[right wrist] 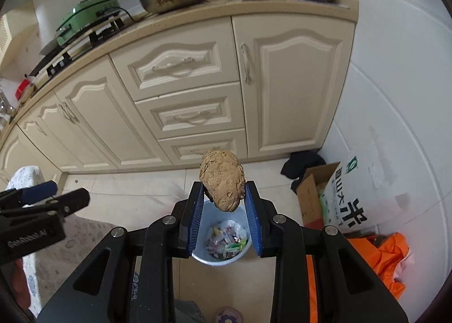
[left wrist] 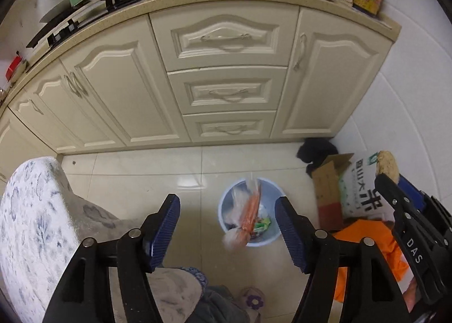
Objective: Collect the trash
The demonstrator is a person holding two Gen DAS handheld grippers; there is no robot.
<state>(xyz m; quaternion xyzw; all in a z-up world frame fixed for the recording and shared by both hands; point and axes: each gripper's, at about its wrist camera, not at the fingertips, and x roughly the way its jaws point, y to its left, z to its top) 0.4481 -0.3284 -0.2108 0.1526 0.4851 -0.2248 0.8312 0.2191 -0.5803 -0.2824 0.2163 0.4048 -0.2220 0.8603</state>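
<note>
A light blue bin stands on the floor below both grippers, holding crumpled wrappers. The left gripper has its jaws apart, with a clear bag of orange food, blurred, loose between them over the bin. The right gripper clamps a brown lump. Beyond, a cardboard box sits beside a rice sack.

Blurred wrapper above blue bin
</note>
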